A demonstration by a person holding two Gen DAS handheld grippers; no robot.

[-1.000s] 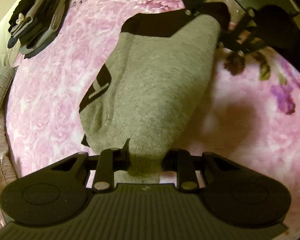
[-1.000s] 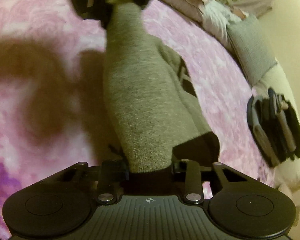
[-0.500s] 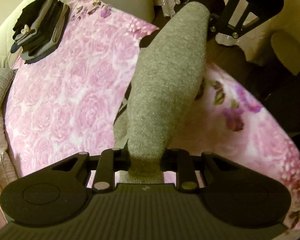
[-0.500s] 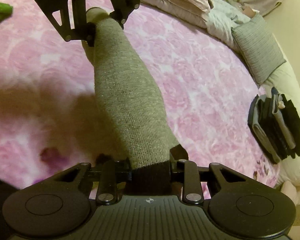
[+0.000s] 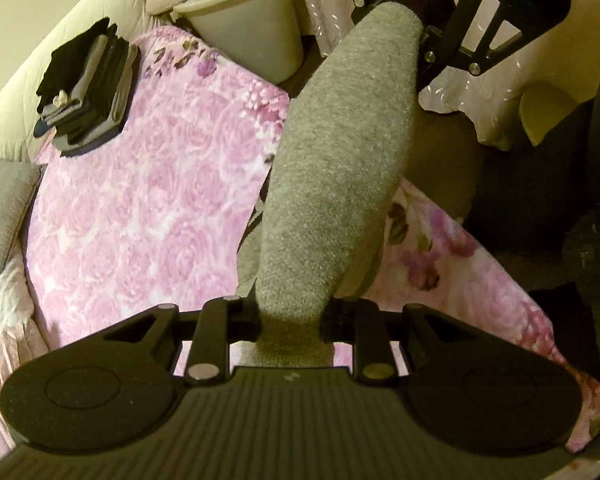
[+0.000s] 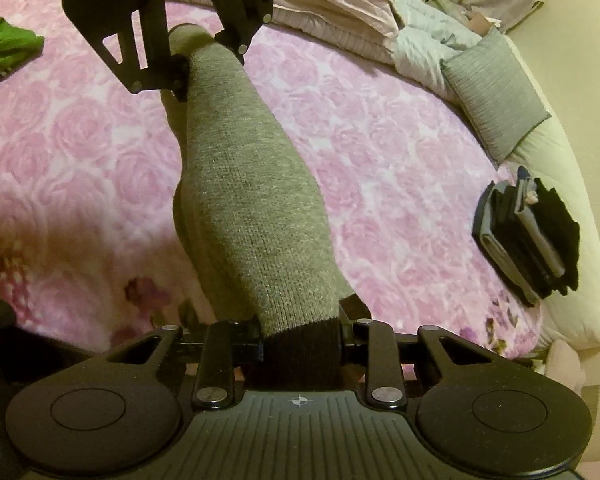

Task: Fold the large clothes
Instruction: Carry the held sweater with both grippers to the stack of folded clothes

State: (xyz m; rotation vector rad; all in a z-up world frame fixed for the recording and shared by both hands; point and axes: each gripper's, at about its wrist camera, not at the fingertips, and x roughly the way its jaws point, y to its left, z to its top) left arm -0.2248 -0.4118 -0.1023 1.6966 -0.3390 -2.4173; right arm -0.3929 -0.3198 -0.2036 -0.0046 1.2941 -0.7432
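Two grippers, left gripper (image 5: 289, 316) and right gripper (image 6: 300, 338), pinch one grey garment (image 6: 251, 208).

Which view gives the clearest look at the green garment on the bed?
The right wrist view: the green garment lies crumpled at the upper left edge of the pink floral blanket, partly cut off by the frame. The left wrist view does not show it at all.
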